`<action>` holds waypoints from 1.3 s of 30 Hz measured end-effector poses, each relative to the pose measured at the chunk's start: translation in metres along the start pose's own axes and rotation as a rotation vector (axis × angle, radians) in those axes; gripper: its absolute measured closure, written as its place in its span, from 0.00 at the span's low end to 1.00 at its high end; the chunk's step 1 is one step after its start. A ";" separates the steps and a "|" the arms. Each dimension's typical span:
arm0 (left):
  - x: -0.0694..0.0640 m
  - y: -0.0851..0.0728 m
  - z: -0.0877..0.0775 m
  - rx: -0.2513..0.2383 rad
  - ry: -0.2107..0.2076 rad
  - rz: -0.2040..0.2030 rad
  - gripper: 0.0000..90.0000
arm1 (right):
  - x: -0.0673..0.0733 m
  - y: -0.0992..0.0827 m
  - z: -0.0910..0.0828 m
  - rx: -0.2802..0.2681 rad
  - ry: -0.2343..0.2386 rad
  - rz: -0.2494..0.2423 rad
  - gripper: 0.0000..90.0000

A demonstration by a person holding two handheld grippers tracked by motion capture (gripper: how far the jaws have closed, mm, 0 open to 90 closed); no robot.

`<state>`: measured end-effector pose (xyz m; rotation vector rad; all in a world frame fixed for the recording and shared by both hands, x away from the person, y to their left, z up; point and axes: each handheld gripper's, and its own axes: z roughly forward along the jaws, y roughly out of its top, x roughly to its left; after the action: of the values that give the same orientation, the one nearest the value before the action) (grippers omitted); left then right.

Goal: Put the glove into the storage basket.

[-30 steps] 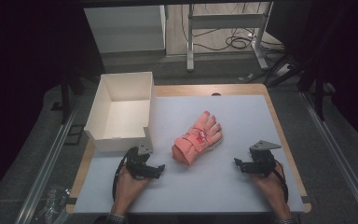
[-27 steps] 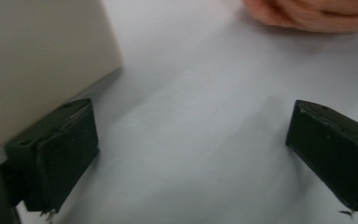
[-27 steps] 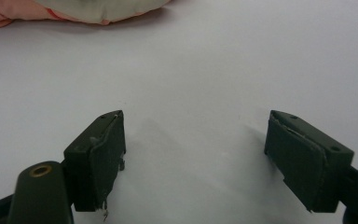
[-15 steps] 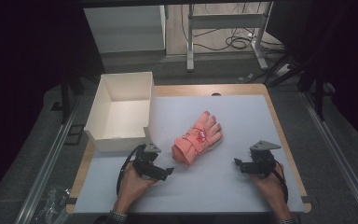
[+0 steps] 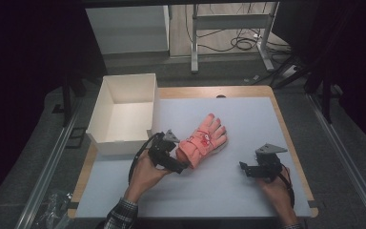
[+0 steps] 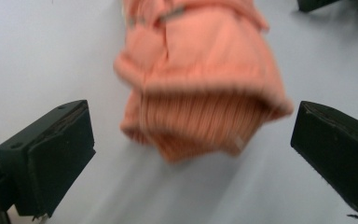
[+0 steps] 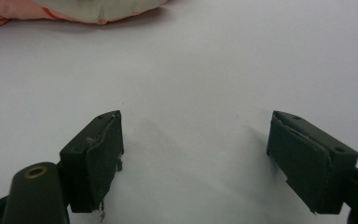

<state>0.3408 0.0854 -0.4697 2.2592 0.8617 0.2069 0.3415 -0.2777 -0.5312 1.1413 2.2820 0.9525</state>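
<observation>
One pink glove (image 5: 202, 141) lies on one white mat (image 5: 248, 119); one open white box (image 5: 124, 112) stands at the mat's left edge; two grippers, left (image 5: 181, 167) and right (image 5: 244, 168), each with two black jaws, are held by two hands, one per gripper, over one wooden table (image 5: 248, 90)

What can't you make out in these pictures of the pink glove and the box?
- Glove: left gripper view, blurred by motion, fingers cut off by the top edge.
- Glove design: high view, the red marking is too small to read.
- Glove cuff: high view, partly hidden behind the left gripper.
- Box: high view, floor beside the near wall hidden by that wall.
</observation>
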 end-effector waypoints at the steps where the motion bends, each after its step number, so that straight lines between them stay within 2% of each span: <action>1: 0.000 0.005 0.000 -0.001 0.000 0.005 0.00 | 0.000 0.000 0.000 0.000 0.000 0.001 0.21; 5: 0.001 0.024 0.003 0.013 -0.013 0.013 0.00 | 0.000 0.000 0.000 0.000 0.001 0.000 0.21; 10: -0.001 0.046 0.020 0.058 -0.014 0.036 0.00 | 0.000 0.000 0.000 0.000 0.001 -0.001 0.21; 14: -0.004 0.058 0.038 0.108 0.000 0.063 0.00 | 0.000 0.000 0.000 0.000 0.001 0.000 0.21; 17: -0.005 0.060 0.050 0.134 0.000 0.072 0.00 | 0.000 0.000 0.000 0.001 0.002 0.002 0.21; 21: -0.006 0.058 0.066 0.188 0.035 0.091 0.00 | 0.000 0.000 0.000 0.000 0.002 0.003 0.21; 27: 0.001 0.044 0.084 0.247 0.029 0.090 0.00 | 0.000 0.000 0.000 0.000 0.002 0.001 0.21; 32: 0.004 0.034 0.092 0.254 0.004 0.067 0.00 | 0.000 0.000 0.000 0.000 0.002 0.001 0.21; 34: 0.003 0.031 0.096 0.276 -0.003 0.063 0.01 | 0.000 0.000 0.000 0.000 0.002 0.001 0.21; 36: 0.000 0.028 0.096 0.266 0.019 0.077 0.02 | 0.000 0.000 0.000 -0.001 0.002 0.001 0.21; 39: -0.002 0.027 0.093 0.260 0.028 0.059 0.07 | 0.000 0.000 0.000 -0.001 0.001 0.000 0.21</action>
<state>0.3881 0.0175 -0.5208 2.5309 0.8798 0.1606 0.3414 -0.2779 -0.5313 1.1411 2.2826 0.9541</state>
